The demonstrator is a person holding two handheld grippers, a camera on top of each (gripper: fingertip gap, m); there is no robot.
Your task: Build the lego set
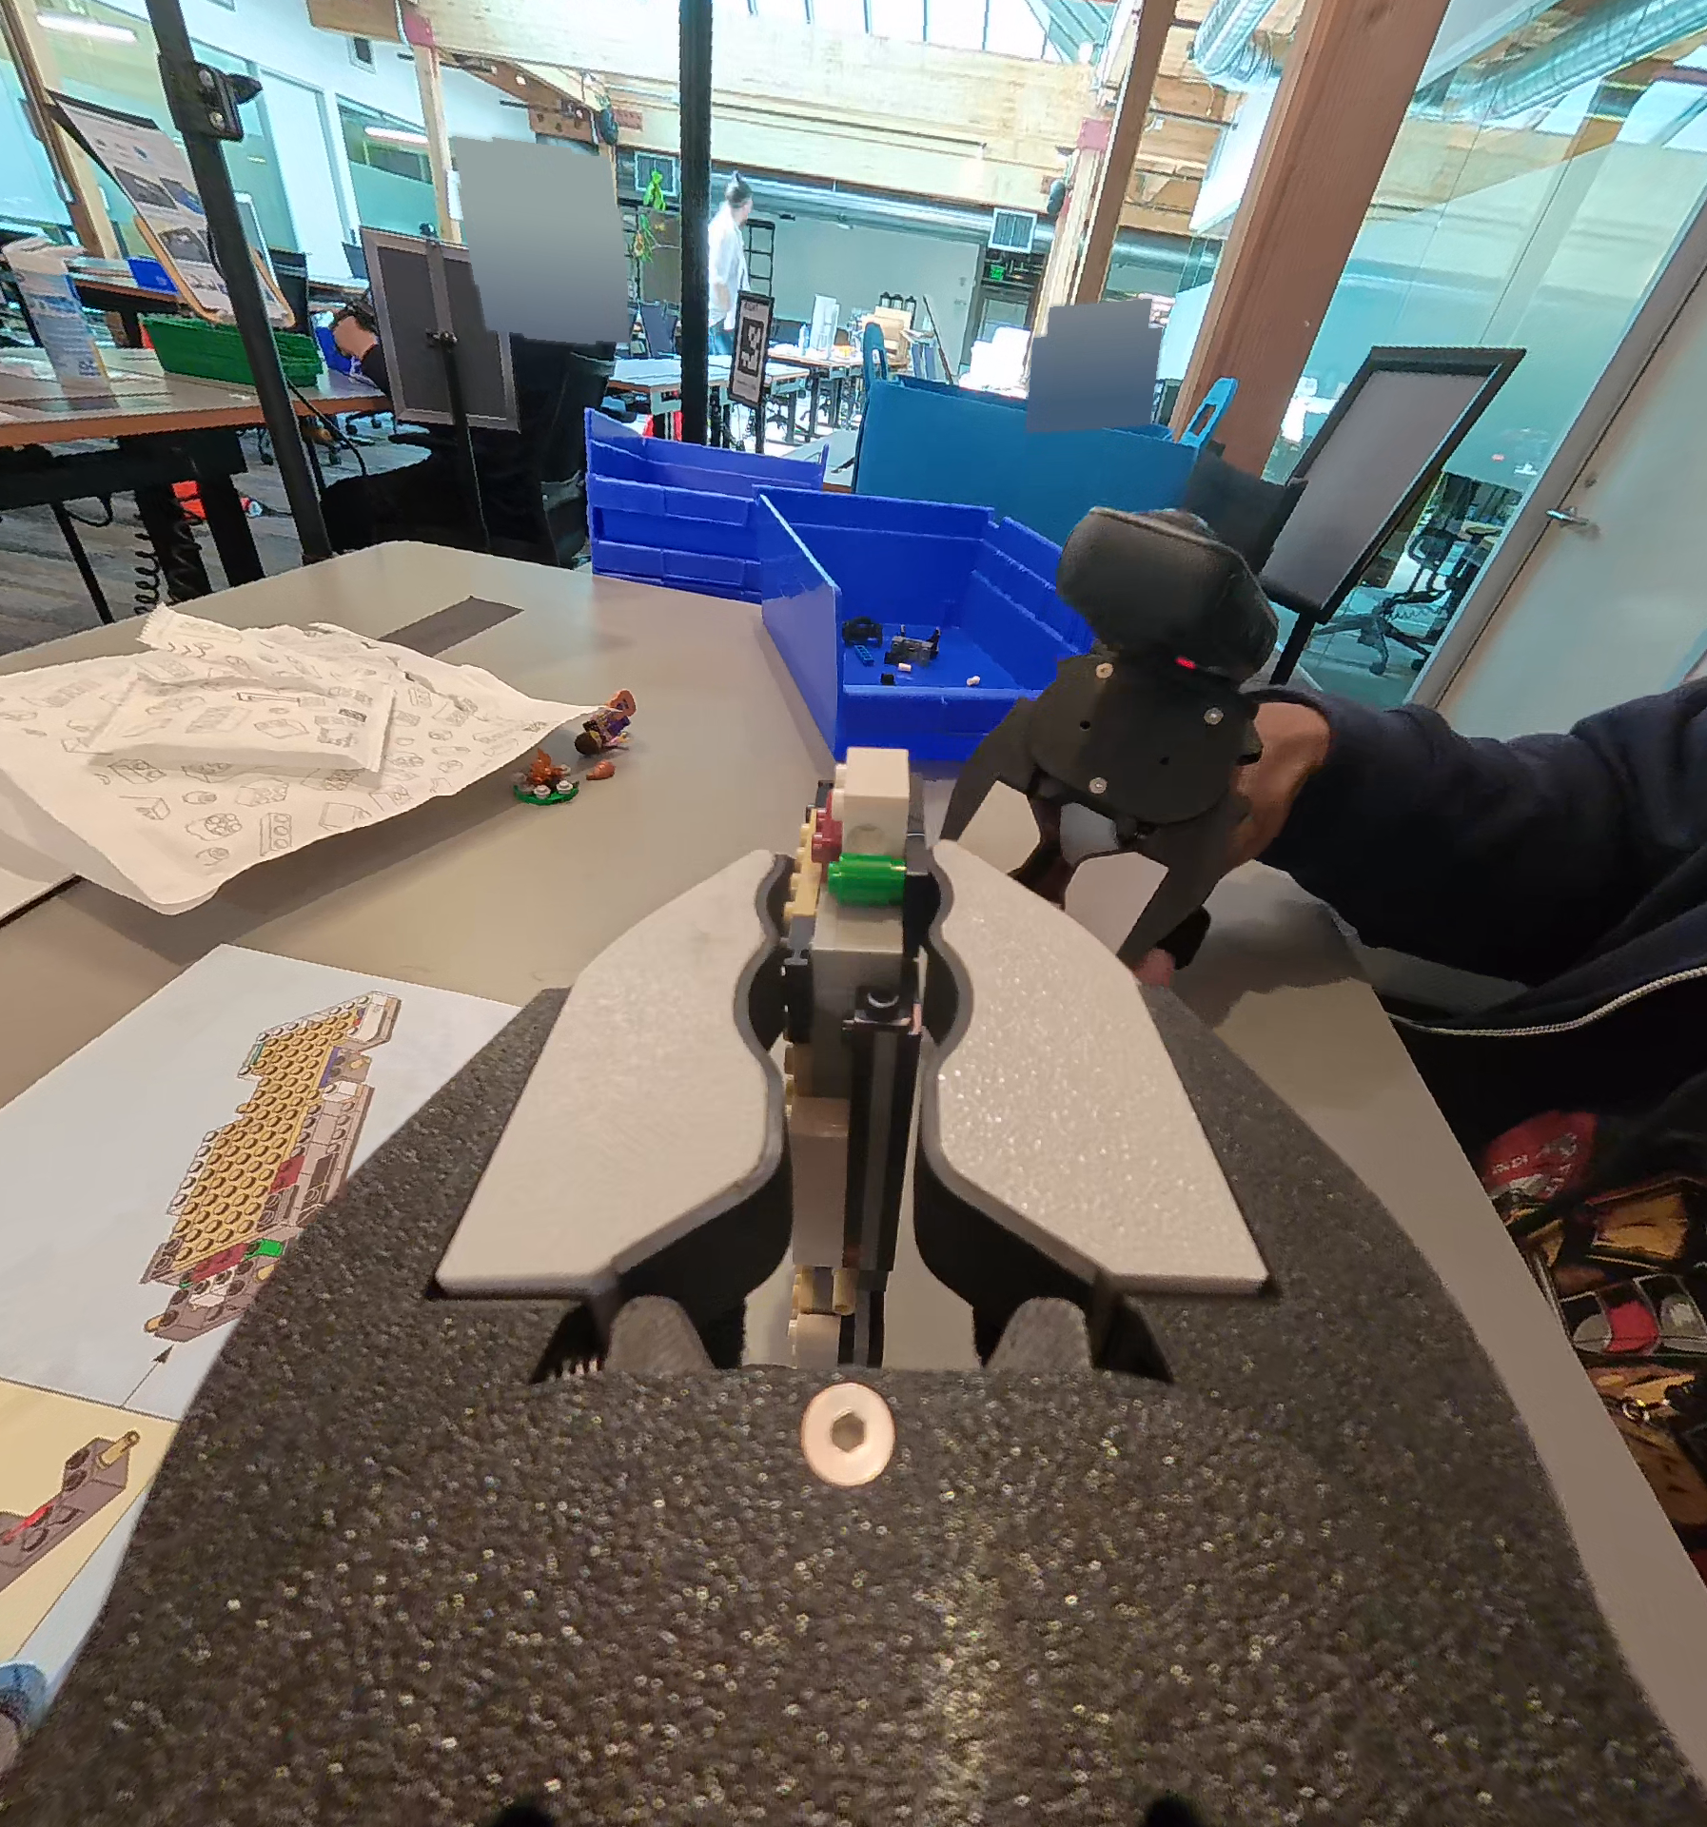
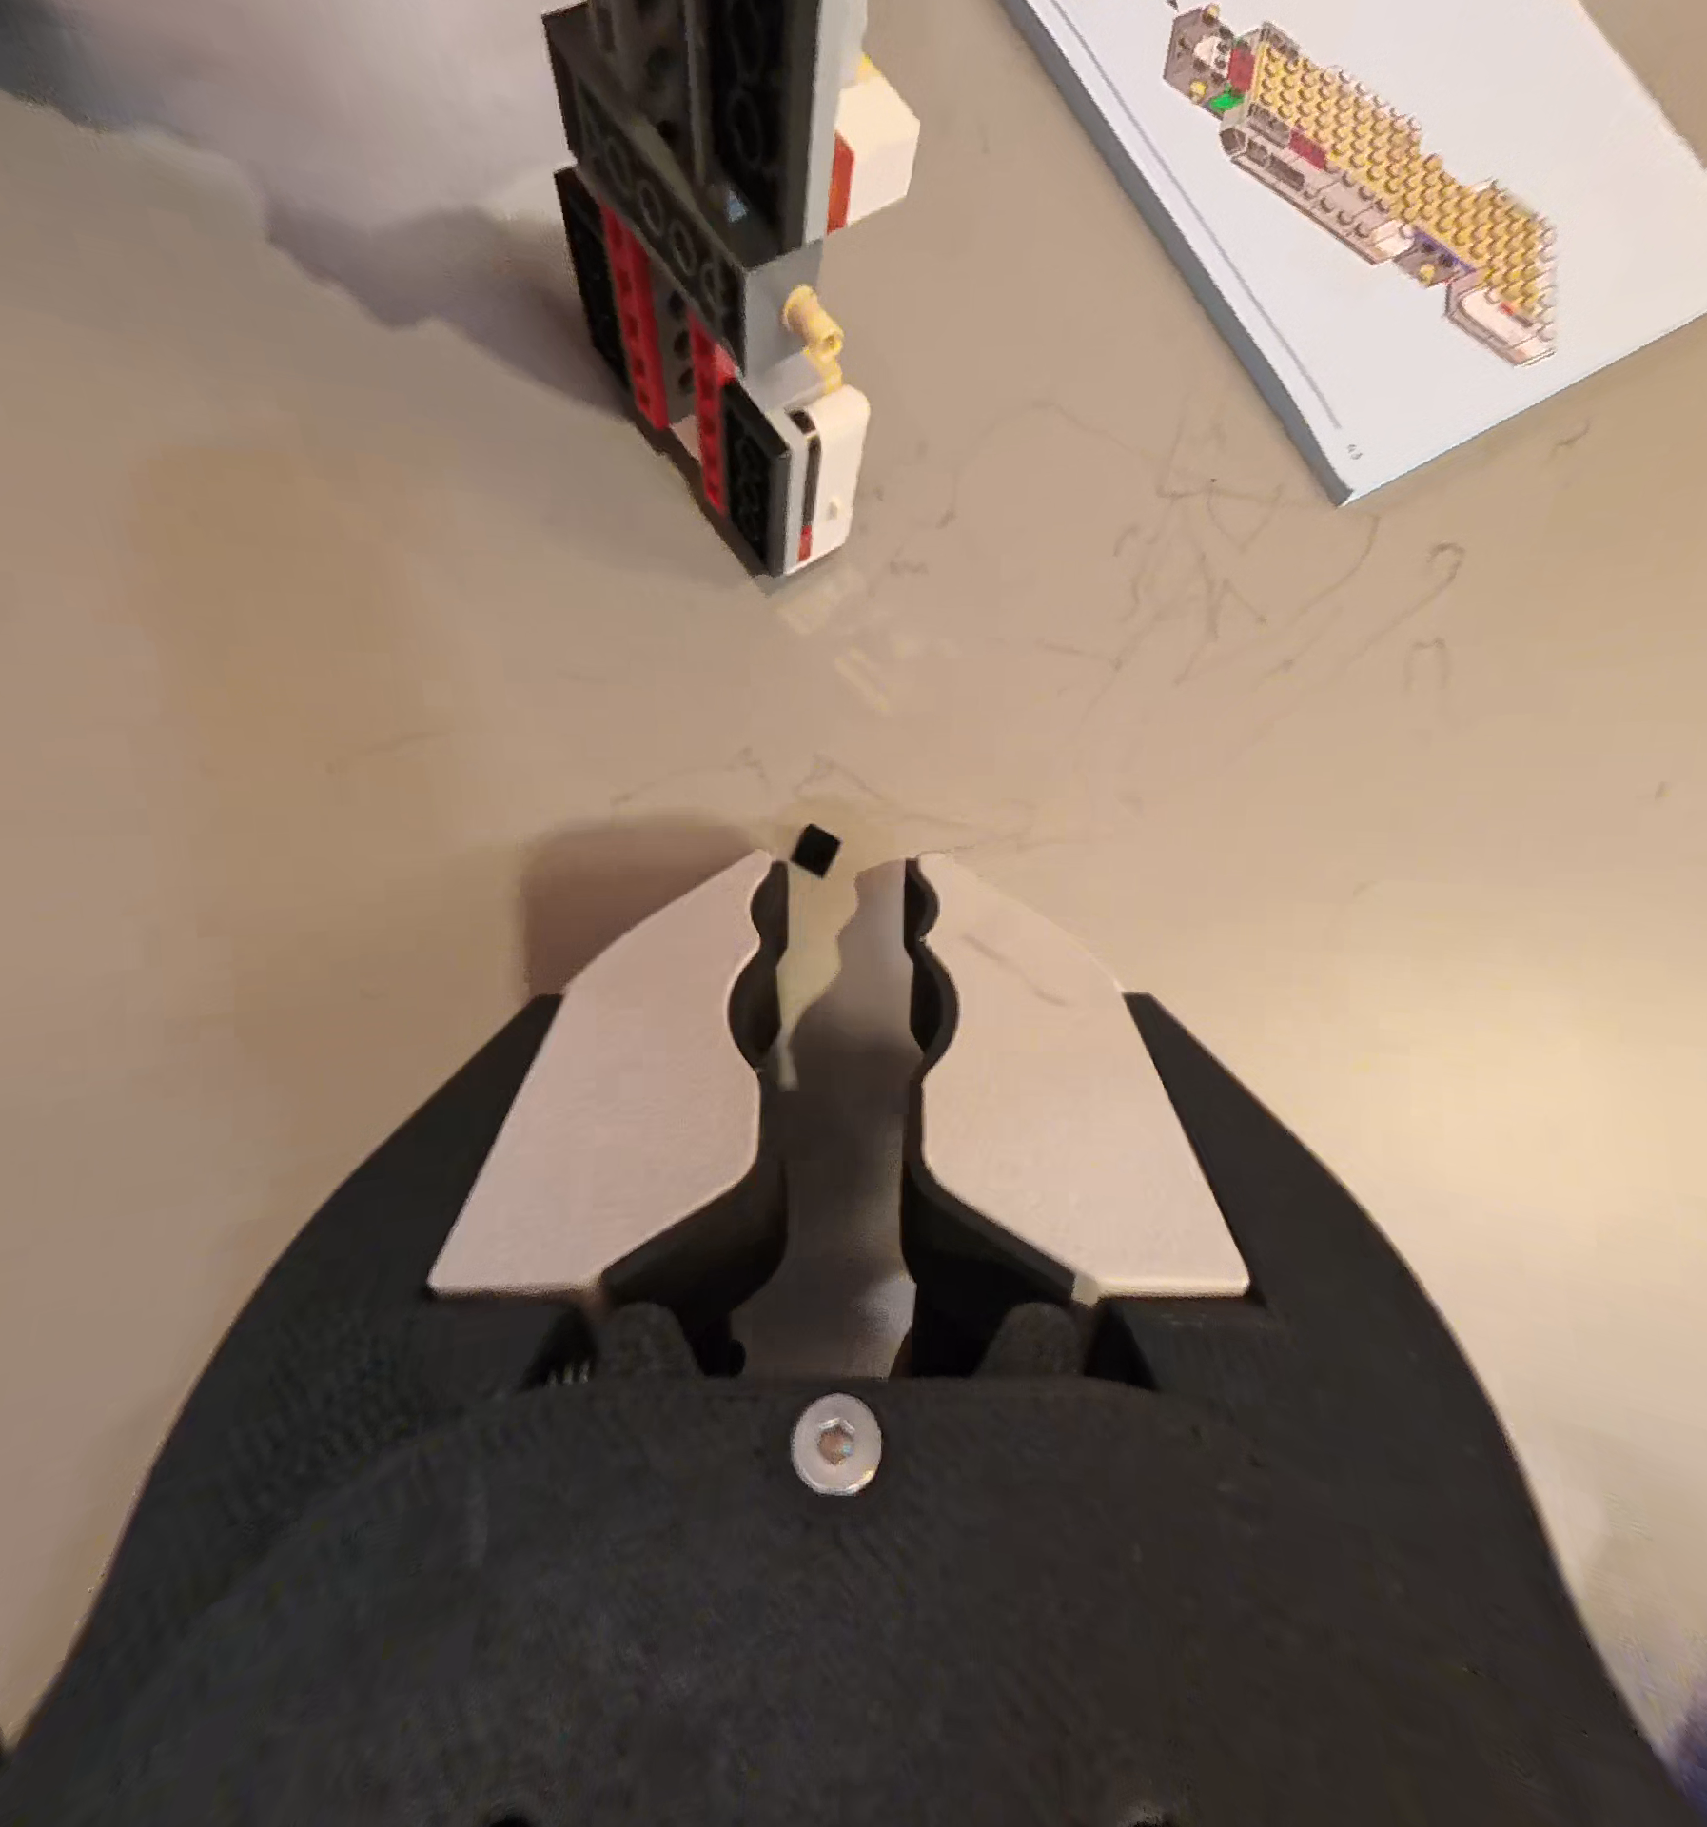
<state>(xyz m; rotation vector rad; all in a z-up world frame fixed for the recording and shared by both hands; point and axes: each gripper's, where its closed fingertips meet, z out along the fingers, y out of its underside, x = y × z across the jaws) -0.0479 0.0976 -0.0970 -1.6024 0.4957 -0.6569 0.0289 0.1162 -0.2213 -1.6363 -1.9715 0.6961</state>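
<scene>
Fingers of the left gripper point(image 1: 854, 924) clamp the brick model point(image 1: 859, 949), steadying it upright; right gripper point(image 2: 845, 870) fingers apart over the worktop point(image 2: 1225, 791), seemingly beside a tiny black piece point(image 2: 816, 850).

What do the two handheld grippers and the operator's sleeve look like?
Both grippers, left and right, share a build: pale grey fingers with wavy inner edges, on textured black bodies with a silver centre screw. A red light shows on the right one. Dark navy zipped sleeve.
</scene>
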